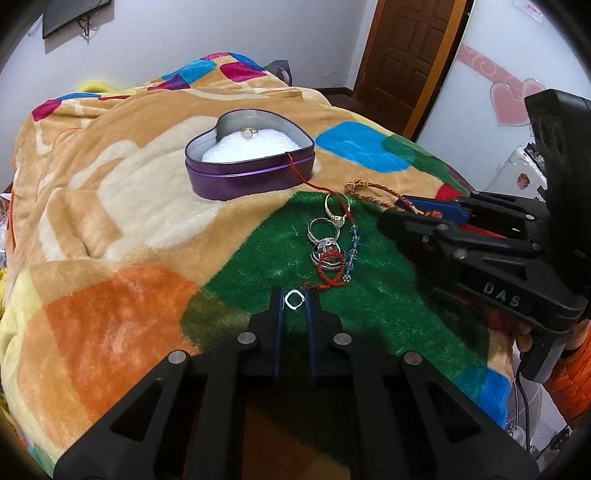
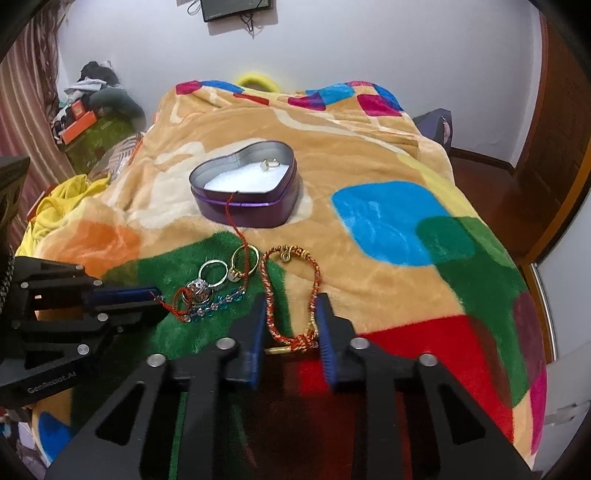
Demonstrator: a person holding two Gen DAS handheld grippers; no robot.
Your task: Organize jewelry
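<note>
A small silver ring (image 1: 293, 298) sits between the left gripper (image 1: 294, 301)'s narrowly parted fingers, near side of the purple heart tin (image 1: 251, 171). The right gripper (image 2: 291, 321), half open and low over the blanket (image 2: 369, 155), straddles the braided bracelet (image 2: 291, 295).

Home bedroom. Bed w/ plush multicolour blanket (image 2: 369, 155) fills most of both views. Brown wood door (image 1: 402, 55) in corner, white walls, pink heart stickers (image 1: 509, 96) on one wall. Striped curtain (image 2: 26, 92) at side, w/ clothes pile (image 2: 99, 85) and boxes (image 2: 77, 125) beside bed. Dark screen (image 2: 236, 7) wall-mounted, cables dangling.
</note>
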